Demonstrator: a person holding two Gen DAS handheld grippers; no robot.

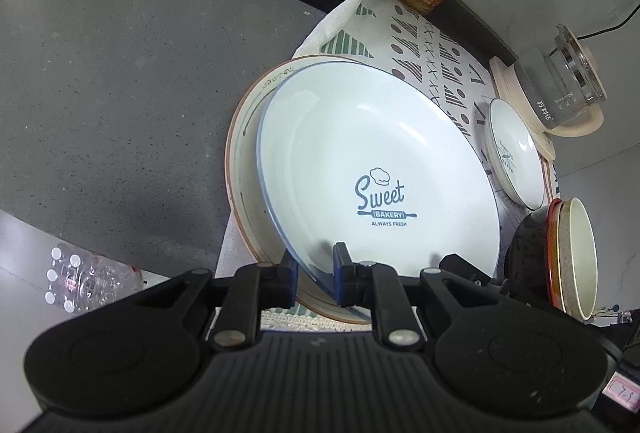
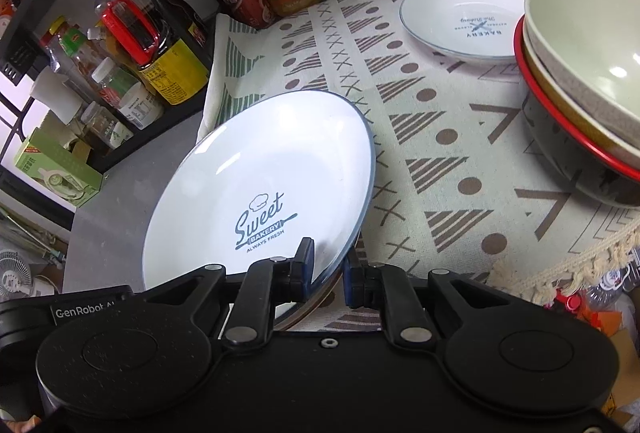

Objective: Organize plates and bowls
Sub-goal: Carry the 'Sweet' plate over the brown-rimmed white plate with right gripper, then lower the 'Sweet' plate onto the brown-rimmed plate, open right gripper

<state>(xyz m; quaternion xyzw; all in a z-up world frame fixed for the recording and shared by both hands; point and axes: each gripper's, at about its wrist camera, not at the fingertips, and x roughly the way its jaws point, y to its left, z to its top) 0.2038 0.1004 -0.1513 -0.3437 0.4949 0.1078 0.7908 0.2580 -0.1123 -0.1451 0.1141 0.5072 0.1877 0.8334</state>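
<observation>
A white plate (image 1: pixel 360 153) printed "Sweet Bakery" hangs tilted over a larger brown-rimmed plate (image 1: pixel 244 153) that lies on the patterned cloth (image 1: pixel 432 45). My left gripper (image 1: pixel 316 273) is shut on the white plate's near rim, one blue pad on each face. In the right wrist view, my right gripper (image 2: pixel 329 273) is shut on the same plate (image 2: pixel 260 173) at its lower right rim. Only a sliver of the brown-rimmed plate (image 2: pixel 316 307) shows beneath it. A small white plate (image 2: pixel 460 17) and a stack of bowls (image 2: pixel 580 93) sit further right on the cloth (image 2: pixel 440 153).
A black rack of bottles and jars (image 2: pixel 132 53) borders the grey counter (image 1: pixel 120 93) at the back. A glass kettle (image 1: pixel 560 81) on a cream base stands behind the small plate (image 1: pixel 514 161). The bowl stack (image 1: pixel 560 257) is close to the right of the plate. The cloth's fringed edge (image 2: pixel 560 265) hangs over the counter's front.
</observation>
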